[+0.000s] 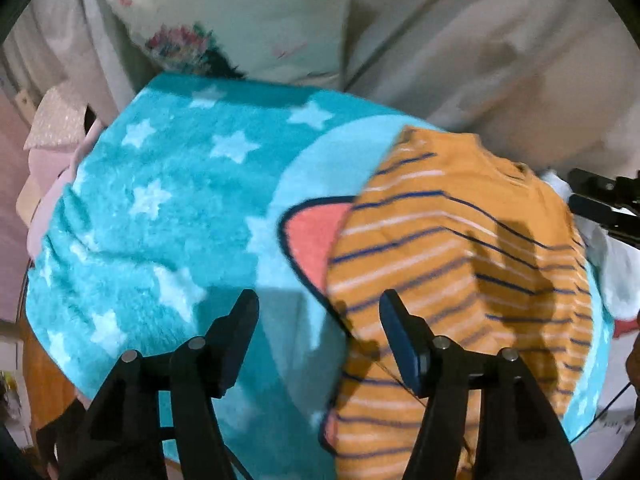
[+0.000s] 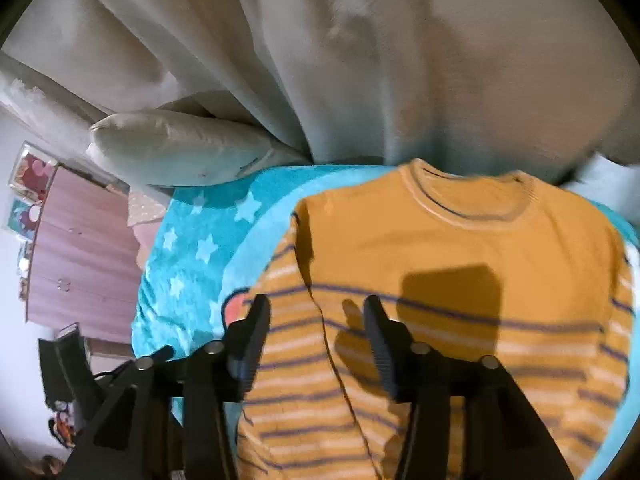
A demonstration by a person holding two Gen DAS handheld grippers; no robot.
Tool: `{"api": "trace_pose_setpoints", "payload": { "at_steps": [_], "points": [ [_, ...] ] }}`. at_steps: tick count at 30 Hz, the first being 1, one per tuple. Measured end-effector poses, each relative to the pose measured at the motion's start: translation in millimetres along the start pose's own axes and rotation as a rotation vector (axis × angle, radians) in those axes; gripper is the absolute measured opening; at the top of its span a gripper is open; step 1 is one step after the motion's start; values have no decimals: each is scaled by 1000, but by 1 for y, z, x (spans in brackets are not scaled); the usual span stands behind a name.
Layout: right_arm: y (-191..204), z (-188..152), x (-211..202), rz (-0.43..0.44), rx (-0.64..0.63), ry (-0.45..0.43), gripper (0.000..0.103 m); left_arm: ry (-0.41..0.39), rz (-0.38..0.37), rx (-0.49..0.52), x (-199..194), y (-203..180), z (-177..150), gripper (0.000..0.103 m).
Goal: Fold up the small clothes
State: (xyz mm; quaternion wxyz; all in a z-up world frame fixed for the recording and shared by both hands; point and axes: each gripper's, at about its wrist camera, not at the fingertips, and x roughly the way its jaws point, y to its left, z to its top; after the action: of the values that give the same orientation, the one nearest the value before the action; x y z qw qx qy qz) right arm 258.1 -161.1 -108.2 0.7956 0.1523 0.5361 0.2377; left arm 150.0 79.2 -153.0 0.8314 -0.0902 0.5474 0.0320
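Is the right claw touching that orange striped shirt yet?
Cannot tell. In the right wrist view the open right claw sits over the orange striped shirt, its shadow on the cloth, but neither contact nor gap shows plainly.

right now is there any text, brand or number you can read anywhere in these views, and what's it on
None readable.
Orange striped shirt: stripes only, no print or tag text showing.
Teal star blanket: stars and a cartoon shape, no words.
White pillow: a colourful print, too blurred to read.
Wall pictures: too small to read.
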Motion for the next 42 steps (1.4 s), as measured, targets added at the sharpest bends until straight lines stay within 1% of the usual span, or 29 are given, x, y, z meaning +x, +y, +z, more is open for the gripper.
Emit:
{"api": "trace_pose_setpoints", "payload": {
  "at_steps": [1,2,4,5,6,9,11,13,14,16,18,19,20,22,24,26,28,29,30,31,33,34,36,37,38,40,41,42],
  "points": [
    [0,-9,-8,-5,9,-12,58,-8,-13,22,-11,-4,-6,62],
    [1,-19,-19,-28,18,-25,58,-16,-25,42,-18,-12,-8,62],
    [1,-35,-34,-82,21,-44,58,-26,-53,87,-33,-29,-17,68],
    [2,-44,-42,-116,24,-58,58,-28,-65,119,-39,-40,-22,69],
    [2,-52,-50,-145,38,-71,58,-33,-80,141,-46,-47,-26,69],
    [-2,-70,-71,-177,102,-100,58,-72,-131,212,-71,-68,-37,69],
    [-1,-81,-85,-217,135,-131,58,-97,-166,235,-87,-75,-40,70],
    [4,-90,-102,-262,147,-173,59,-127,-181,275,-100,-81,-40,72],
    [6,-93,-109,-279,148,-194,60,-144,-182,292,-106,-83,-40,72],
    [10,-103,-128,-340,161,-261,74,-173,-194,314,-115,-86,-40,73],
    [11,-107,-139,-397,179,-293,75,-196,-218,317,-122,-89,-41,78],
    [11,-113,-148,-424,193,-314,76,-205,-229,319,-125,-91,-43,78],
    [11,-117,-153,-431,206,-325,78,-211,-238,322,-127,-94,-45,79],
    [10,-128,-164,-439,228,-343,85,-217,-254,332,-129,-101,-50,79],
    [8,-136,-169,-460,225,-333,86,-221,-251,344,-131,-108,-54,79],
    [6,-143,-172,-484,224,-306,86,-239,-231,355,-136,-112,-58,79],
    [3,-149,-177,-511,233,-284,86,-217,-206,352,-140,-112,-62,79],
    [1,-153,-182,-522,248,-289,86,-209,-209,352,-141,-112,-63,80],
    [-2,-156,-185,-514,253,-297,86,-211,-219,360,-142,-112,-66,85],
    [-4,-159,-186,-504,250,-299,86,-224,-209,371,-141,-112,-69,88],
    [-10,-162,-179,-480,229,-288,87,-240,-134,379,-132,-114,-77,89],
    [-15,-163,-173,-461,232,-262,87,-224,-116,379,-126,-116,-80,89],
    [-32,-169,-163,-380,274,-220,87,-176,-110,382,-111,-122,-87,89],
    [-39,-171,-160,-361,287,-200,87,-143,-96,378,-103,-127,-90,89],
    [-49,-174,-156,-347,299,-178,87,-128,-99,379,-97,-133,-94,89],
    [-66,-178,-152,-324,297,-157,87,-125,-85,402,-87,-149,-103,89],
    [-79,-178,-147,-311,292,-114,87,-104,-77,415,-79,-159,-106,90],
    [-89,-178,-143,-289,294,-78,87,-75,-85,421,-71,-168,-109,90]
  ]
}}
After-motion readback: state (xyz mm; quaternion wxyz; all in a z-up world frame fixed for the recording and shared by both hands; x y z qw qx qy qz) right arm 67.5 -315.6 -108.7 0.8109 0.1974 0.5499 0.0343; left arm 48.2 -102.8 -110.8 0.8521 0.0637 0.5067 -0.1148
